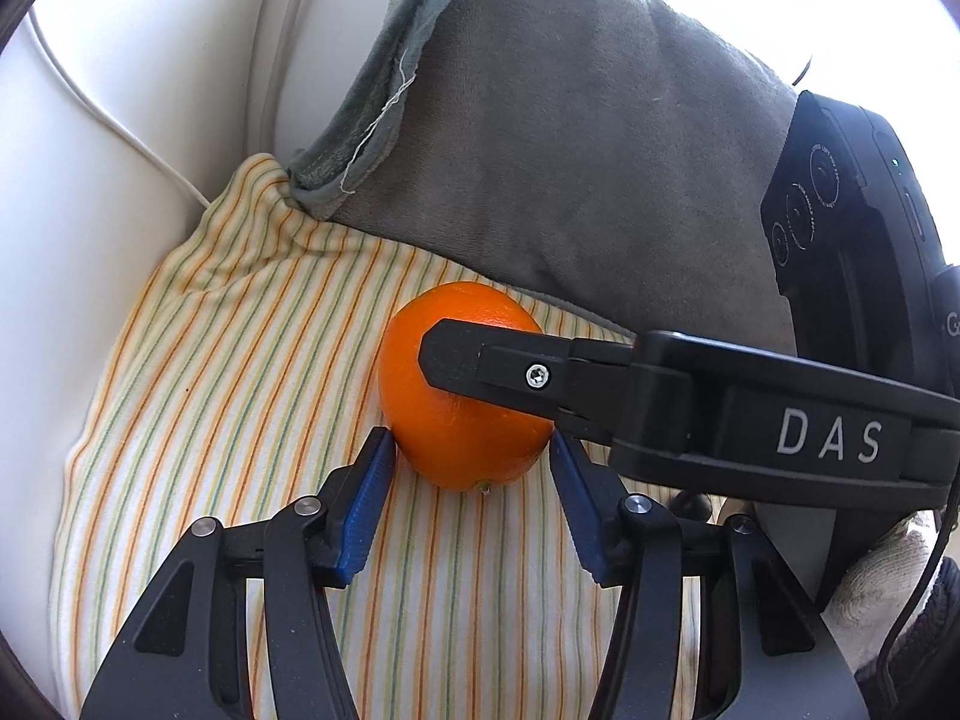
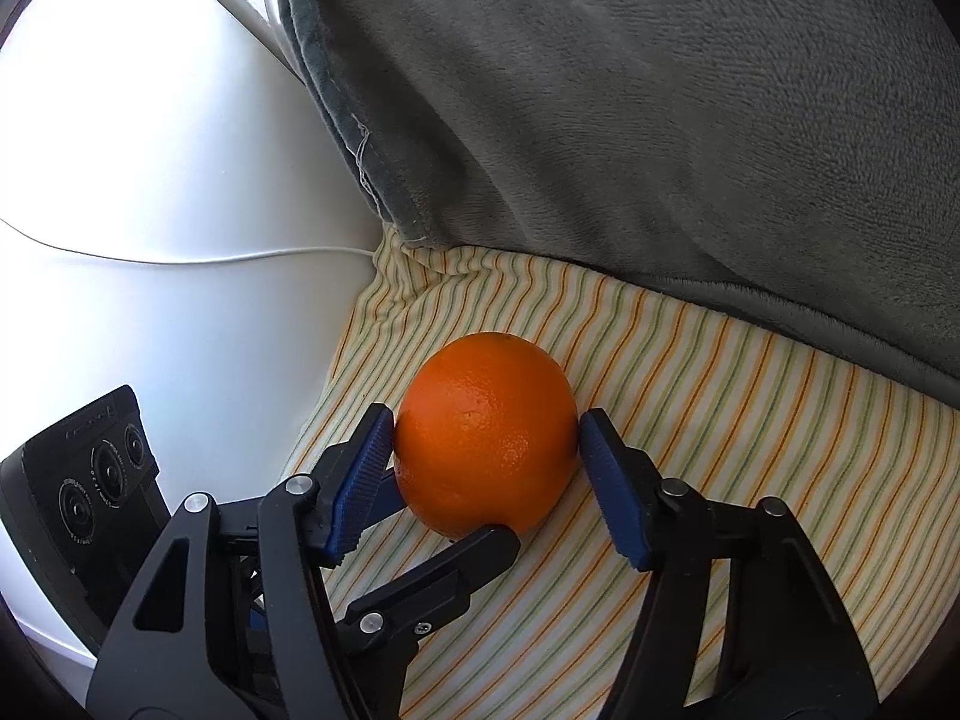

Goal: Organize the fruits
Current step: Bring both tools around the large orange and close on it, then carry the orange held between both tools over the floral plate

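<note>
A grey blanket [image 2: 690,120] lies at the far side over a striped cloth [image 2: 690,450], probably as soft padding for the fruit. The orange [image 2: 486,438] rests on this cloth. The right gripper [image 2: 486,462] holds it at both sides with its blue pads [image 2: 360,480]. The left gripper [image 1: 471,480] stands open just at the near side of the orange, seemingly to steady it. "DAS" [image 1: 831,438] is written on the right gripper's arm.

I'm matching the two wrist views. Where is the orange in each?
Left wrist: orange just below centre, on the striped cloth, between the blue pads.
Right wrist: orange low centre, on the striped cloth, between the blue pads.
Shared landmark: grey blanket behind it.
</note>
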Available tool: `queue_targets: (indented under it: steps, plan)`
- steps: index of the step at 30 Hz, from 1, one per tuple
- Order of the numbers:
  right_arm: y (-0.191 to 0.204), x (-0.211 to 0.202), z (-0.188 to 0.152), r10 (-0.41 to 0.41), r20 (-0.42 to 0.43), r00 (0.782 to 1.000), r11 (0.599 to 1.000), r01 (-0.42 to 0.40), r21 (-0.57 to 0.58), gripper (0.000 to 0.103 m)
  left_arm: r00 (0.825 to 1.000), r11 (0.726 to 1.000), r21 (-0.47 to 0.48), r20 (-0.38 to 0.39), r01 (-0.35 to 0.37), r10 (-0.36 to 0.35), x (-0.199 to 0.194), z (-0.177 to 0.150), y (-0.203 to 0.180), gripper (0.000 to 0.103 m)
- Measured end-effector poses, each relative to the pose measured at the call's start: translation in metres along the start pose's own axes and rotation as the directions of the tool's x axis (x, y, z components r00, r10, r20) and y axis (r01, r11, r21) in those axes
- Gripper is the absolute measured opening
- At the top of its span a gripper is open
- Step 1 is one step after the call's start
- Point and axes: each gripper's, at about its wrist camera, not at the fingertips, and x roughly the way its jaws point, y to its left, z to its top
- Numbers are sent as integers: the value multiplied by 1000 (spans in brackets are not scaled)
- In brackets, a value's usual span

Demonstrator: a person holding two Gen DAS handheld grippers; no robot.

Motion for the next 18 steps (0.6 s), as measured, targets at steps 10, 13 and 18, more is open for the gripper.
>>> queue_targets:
  steps: [10,13,18]
  plan:
    - [1,-29,-11,-1,29,1000,1000,1,-10,67,1000,999,35,23,-5,5,-12,-9,-24,52]
    - [0,-39,-15,-2,40,999,1000,2,-10,67,1000,999,49,29,-4,3,-17,-12,-31,52]
    - [-1,-59,-22,-2,60,998,1000,2,-4,67,999,998,67,38,5,-7,-22,-16,-49,52]
